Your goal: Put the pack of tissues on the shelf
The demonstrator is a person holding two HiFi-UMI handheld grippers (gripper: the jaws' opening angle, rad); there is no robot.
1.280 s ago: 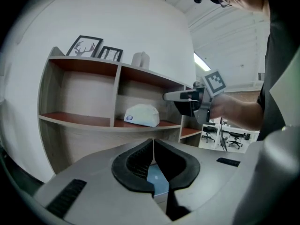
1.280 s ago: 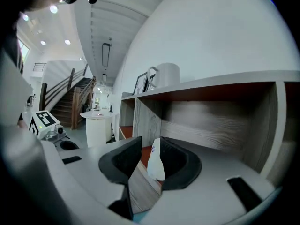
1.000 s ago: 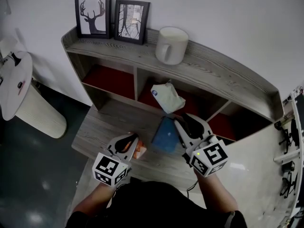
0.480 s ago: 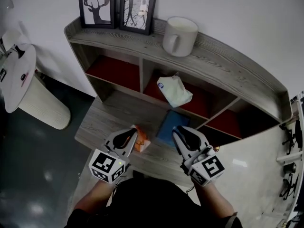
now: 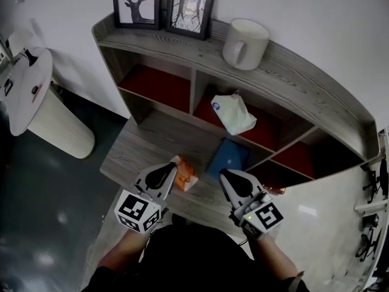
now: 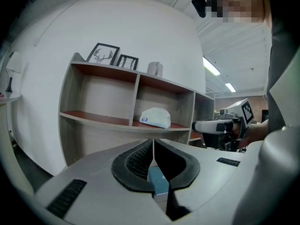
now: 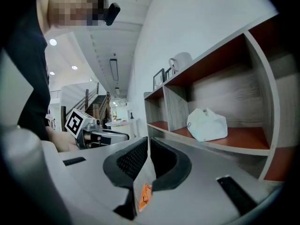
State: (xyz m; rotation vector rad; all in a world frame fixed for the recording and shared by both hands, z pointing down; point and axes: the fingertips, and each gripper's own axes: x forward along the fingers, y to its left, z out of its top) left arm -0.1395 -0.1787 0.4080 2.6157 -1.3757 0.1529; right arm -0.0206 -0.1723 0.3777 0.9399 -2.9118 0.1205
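The pack of tissues (image 5: 233, 113), white with a round blue mark, lies in the middle compartment of the grey wooden shelf (image 5: 193, 90), on its red board. It also shows in both gripper views (image 6: 154, 117) (image 7: 207, 124). My left gripper (image 5: 171, 168) (image 6: 153, 142) hangs over the lower ledge, shut and holding nothing. My right gripper (image 5: 223, 174) (image 7: 148, 139) is level with it to the right, well short of the pack. Its jaws are shut with nothing between them.
An orange packet (image 5: 185, 174) and a blue book (image 5: 228, 157) lie on the wooden ledge (image 5: 152, 145) under the grippers. Two framed pictures (image 5: 137, 2) and a white mug (image 5: 245, 43) stand on the shelf top. A round white side table (image 5: 24, 90) stands at the left.
My right gripper has drawn back from the shelf towards the person, and its jaws have closed. The tissue pack stays in the compartment. The left gripper has hardly moved.
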